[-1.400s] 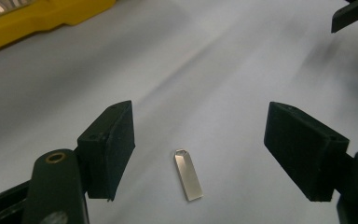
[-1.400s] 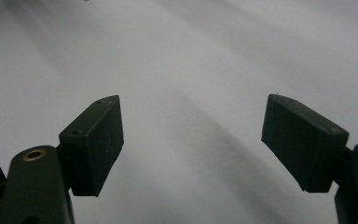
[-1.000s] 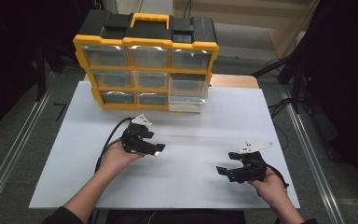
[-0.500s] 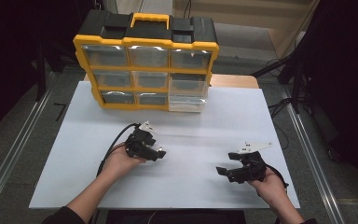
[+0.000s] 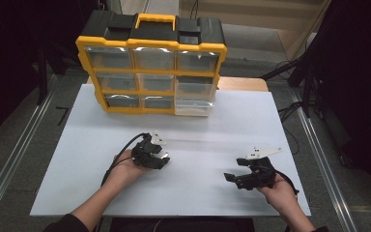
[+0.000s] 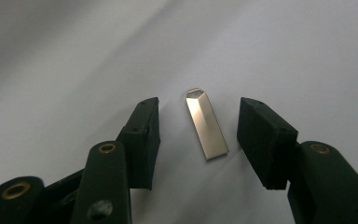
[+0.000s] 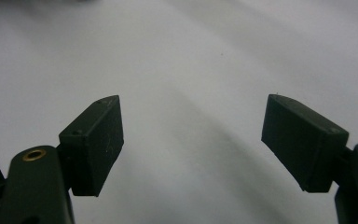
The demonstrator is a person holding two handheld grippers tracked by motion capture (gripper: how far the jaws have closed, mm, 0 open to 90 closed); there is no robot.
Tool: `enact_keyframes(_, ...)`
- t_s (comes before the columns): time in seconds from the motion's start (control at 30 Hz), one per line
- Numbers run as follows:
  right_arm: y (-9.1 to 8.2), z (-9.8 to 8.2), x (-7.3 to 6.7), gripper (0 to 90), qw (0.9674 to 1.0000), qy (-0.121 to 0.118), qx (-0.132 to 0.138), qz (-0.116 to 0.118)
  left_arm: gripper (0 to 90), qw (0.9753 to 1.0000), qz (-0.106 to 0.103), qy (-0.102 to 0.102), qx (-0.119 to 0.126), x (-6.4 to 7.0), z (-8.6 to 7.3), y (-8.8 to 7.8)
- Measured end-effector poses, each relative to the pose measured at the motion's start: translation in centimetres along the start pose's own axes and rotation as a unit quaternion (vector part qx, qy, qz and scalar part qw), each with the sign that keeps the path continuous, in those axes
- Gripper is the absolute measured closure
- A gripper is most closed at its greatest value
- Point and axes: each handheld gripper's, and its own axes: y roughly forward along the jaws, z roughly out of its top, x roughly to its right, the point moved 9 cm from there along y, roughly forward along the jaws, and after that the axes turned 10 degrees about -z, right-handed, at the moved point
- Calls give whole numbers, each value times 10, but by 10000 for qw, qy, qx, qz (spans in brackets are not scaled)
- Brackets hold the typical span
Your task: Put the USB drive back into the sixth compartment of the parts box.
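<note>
The white table [image 5: 222, 130] carries a yellow-and-black organiser box [image 5: 152, 67] at its far edge, standing upright with its clear-fronted drawers facing the person. No brand, label or writing can be read on the box, the drawers or any other item.

The left gripper [image 5: 160, 162] sits low over the near-left part of the table, held in the person's left hand [image 5: 125, 171]. Its jaws have just been closing and now stand at a middling gap. In the left gripper view, a small silver metal USB stick [image 6: 206, 123] lies flat on the table between the two black pads [image 6: 147, 135] (a clear gap remains on each side, so neither pad touches it). The stick's looped end points away from the gripper; its surface is plain, with no marking visible.

The right gripper [image 5: 234, 180] rests near the table's near-right corner, well apart from the left one, held in the right hand [image 5: 280, 191]. Its jaws [image 7: 191, 140] stand wide apart over bare table surface, with nothing between them.
</note>
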Motion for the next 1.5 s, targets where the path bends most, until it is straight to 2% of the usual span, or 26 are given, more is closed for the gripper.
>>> enact_keyframes(0.03,0,0,0,190,10000,-1,-5,-1,610,10000,12,-21,-26,1,0,-1)
enact_keyframes(0.17,1,0,0,190,10000,-15,-20,-18,753,9999,-93,-91,-87,0,-1,-3)
enact_keyframes(0.2,1,0,0,190,10000,-14,-24,-17,794,9998,-142,-161,-54,0,-1,-3)
enact_keyframes(0.37,1,-1,-1,191,10000,-25,-33,-10,801,9997,-223,-81,-104,-1,-1,-3)
enact_keyframes(0.47,1,0,-1,190,10000,-16,-22,-3,801,9989,-422,-182,-64,-2,-1,-4)
enact_keyframes(0.6,0,0,0,190,10000,-14,-13,0,801,9980,-577,-255,-12,-5,-1,-8)
enact_keyframes(0.9,0,0,-1,190,10000,-16,-16,20,801,9973,-659,-290,143,-8,6,-17)
enact_keyframes(0.93,0,0,-1,190,10000,-23,-14,26,802,9967,-726,-316,173,-8,8,-18)
enact_keyframes(1.17,0,0,-1,191,10000,-22,-15,25,801,9952,-926,-149,277,-4,19,-27)
enact_keyframes(1.4,-1,3,-3,190,9999,-76,86,46,801,9933,-1102,-83,323,-3,27,-32)
enact_keyframes(1.5,-1,2,-3,190,9999,-69,62,56,801,9927,-1178,7,272,-2,31,-35)
